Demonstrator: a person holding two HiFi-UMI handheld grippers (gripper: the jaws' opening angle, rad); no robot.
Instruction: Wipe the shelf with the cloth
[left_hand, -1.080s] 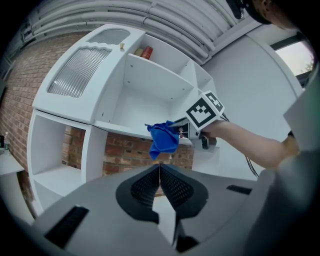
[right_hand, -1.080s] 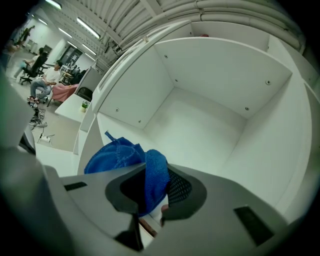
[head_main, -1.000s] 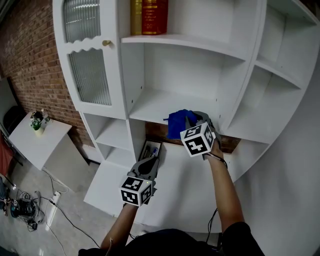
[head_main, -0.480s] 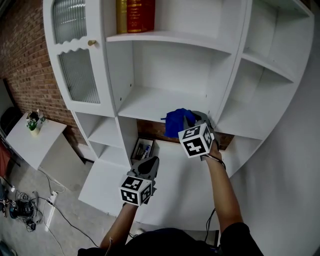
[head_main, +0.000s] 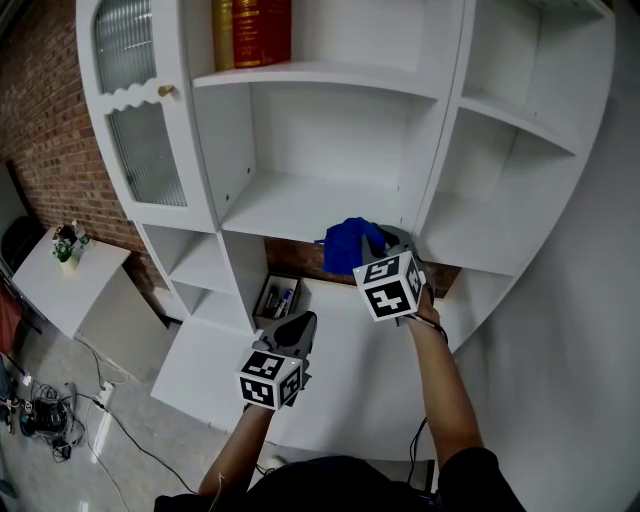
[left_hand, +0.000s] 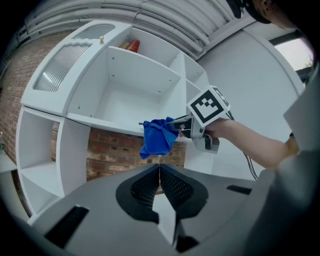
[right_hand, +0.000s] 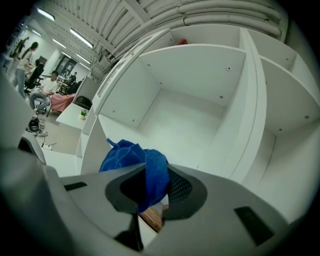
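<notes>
A white rounded shelf unit (head_main: 300, 205) stands against a red brick wall (head_main: 45, 110). On its upper shelf, far left, red and gold hardback books (head_main: 250, 30) stand upright. In the low opening under the middle shelf, at the left, sits a small open box of pens (head_main: 277, 298). A broad white lower ledge (head_main: 340, 370) juts out nearest.
</notes>
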